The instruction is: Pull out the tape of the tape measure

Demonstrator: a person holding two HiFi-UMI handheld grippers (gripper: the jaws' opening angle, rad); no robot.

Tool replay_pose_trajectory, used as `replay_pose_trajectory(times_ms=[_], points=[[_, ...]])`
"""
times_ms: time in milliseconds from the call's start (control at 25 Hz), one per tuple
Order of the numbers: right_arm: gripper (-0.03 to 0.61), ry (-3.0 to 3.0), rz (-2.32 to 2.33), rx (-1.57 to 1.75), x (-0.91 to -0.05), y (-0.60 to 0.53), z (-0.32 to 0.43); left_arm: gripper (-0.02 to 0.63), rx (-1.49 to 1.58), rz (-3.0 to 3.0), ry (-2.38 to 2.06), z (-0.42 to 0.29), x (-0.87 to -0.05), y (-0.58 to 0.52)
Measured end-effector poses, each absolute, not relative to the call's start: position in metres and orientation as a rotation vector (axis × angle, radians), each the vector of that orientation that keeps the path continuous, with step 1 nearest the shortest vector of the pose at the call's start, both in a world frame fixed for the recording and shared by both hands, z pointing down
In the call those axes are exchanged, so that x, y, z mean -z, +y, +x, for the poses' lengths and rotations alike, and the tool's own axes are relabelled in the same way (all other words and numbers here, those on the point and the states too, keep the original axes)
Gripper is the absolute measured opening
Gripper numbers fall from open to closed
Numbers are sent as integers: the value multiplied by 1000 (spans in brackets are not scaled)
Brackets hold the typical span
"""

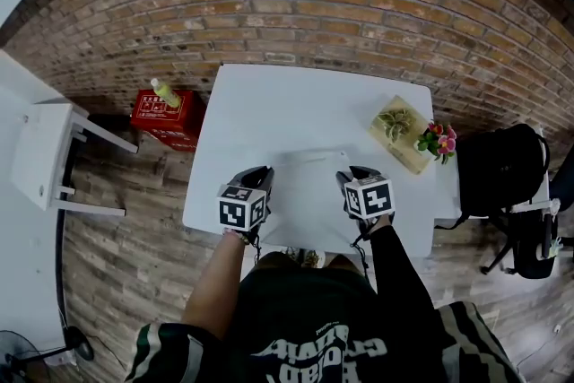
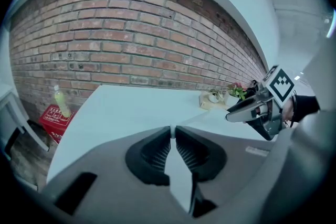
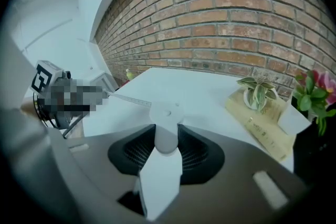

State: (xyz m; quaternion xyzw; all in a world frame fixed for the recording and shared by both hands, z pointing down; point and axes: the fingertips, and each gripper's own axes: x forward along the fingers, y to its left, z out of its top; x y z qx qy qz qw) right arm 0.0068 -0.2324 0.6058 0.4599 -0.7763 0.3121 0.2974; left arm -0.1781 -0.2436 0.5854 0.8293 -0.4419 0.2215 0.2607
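A white round tape measure case (image 3: pixel 166 126) sits between the pads of my right gripper (image 3: pixel 167 132), which is shut on it. Its thin white tape (image 3: pixel 130 98) runs left across the white table (image 1: pixel 296 103) to my left gripper (image 3: pixel 79 93). In the left gripper view the tape's end (image 2: pixel 171 134) is pinched between the nearly closed jaws of my left gripper (image 2: pixel 172 131), and the tape (image 2: pixel 202 117) stretches toward my right gripper (image 2: pixel 247 110). In the head view both grippers (image 1: pixel 263 171) (image 1: pixel 357 173) hover over the table's near edge, a short way apart.
A wooden board with a small potted plant (image 1: pixel 397 130) and a vase of pink flowers (image 1: pixel 437 140) stand at the table's right edge. A red crate with a bottle (image 1: pixel 164 115) and a white stool (image 1: pixel 45 152) are on the floor to the left. A black chair (image 1: pixel 502 168) stands to the right.
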Motion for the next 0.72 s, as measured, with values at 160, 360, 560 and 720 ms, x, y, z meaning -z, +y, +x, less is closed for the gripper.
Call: replay_pose_trajectory(times_ms=[160,360,560,720], points=[[149,-2083,1220,-842,-606,-234,15,40,-596,2244,-1219,-179,-583,-245],[149,-2095,1204,-834,-604,-237,16,40,-581,2233,-1238,-179,-580,-250],[149,-2103,1195,-831,-603,-237,19,40,-582,2235,-1244,-179,-577,-254],[149,-2085,1230,-838,-601,-238,30,40,-579,2220,-1277,-185,-574,-257]])
